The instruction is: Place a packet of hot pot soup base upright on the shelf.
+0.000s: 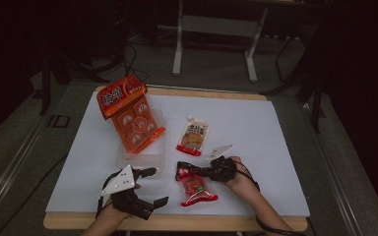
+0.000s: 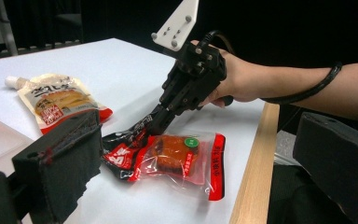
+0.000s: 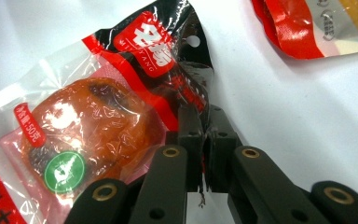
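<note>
A clear red-and-black snack packet (image 1: pixel 195 189) with a brown cake inside lies near the table's front edge. My right gripper (image 1: pixel 182 172) is shut on the packet's black top edge; in the right gripper view the jaws (image 3: pixel 205 135) pinch the foil of the packet (image 3: pixel 98 121) tight. The left gripper view shows that same grip (image 2: pixel 142 128) on the packet (image 2: pixel 172 156), which rests flat on the white sheet. My left gripper (image 1: pixel 156 186) stands open to the left of the packet, with nothing between its jaws.
A big orange tray pack (image 1: pixel 130 115) leans in a clear plastic box (image 1: pixel 142 157) at the back left. A spouted pouch (image 1: pixel 194 136) lies mid-table, behind the packet. The wooden table edge (image 1: pixel 177 222) runs along the front.
</note>
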`<state>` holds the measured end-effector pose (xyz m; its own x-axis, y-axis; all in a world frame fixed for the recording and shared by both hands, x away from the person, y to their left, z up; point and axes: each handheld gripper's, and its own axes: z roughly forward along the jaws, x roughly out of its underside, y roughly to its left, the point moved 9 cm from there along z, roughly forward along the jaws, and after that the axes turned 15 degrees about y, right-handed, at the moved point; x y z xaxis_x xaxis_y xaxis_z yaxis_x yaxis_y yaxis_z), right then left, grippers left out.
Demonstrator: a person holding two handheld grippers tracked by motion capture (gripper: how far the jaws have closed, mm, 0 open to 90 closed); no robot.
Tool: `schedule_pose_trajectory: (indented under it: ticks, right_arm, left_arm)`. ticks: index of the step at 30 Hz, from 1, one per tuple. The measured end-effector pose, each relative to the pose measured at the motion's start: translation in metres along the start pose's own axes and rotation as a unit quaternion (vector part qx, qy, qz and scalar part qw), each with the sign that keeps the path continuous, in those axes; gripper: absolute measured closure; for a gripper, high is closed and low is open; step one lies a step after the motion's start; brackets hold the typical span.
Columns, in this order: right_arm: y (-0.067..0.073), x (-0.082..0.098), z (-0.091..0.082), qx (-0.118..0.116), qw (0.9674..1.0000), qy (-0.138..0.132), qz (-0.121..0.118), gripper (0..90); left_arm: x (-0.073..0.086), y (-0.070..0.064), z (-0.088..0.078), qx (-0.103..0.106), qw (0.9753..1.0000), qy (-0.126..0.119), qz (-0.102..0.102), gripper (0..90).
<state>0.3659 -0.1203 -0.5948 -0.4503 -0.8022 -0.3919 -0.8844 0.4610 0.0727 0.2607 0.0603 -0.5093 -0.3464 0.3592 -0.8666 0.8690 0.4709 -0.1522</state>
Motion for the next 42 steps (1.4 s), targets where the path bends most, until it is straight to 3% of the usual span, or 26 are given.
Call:
schedule_pose_trajectory:
  ticks: [9,22,28,31,42]
  right_arm:
    - [0.003,-0.002,-0.008,0.022,0.9996,-0.017,0.002,88.6]
    - [0.004,-0.003,-0.045,0.029,0.9972,-0.068,0.007,89.6]
    - [0.009,-0.004,-0.066,0.035,0.9950,-0.093,0.005,89.9]
    - [0.012,-0.005,-0.078,0.039,0.9932,-0.109,0.003,90.0]
    - [0.022,-0.006,-0.106,0.048,0.9883,-0.144,-0.013,90.0]
  left_arm:
    - [-0.001,0.003,-0.003,-0.006,1.0000,-0.002,-0.003,2.1]
    - [-0.004,0.005,-0.002,-0.015,0.9999,0.000,-0.007,2.1]
    - [-0.008,0.005,-0.003,-0.017,0.9998,0.001,-0.006,2.1]
    - [-0.012,0.004,-0.005,-0.006,0.9998,-0.009,-0.019,2.1]
    - [-0.027,0.004,-0.001,-0.019,0.9998,-0.005,-0.006,2.4]
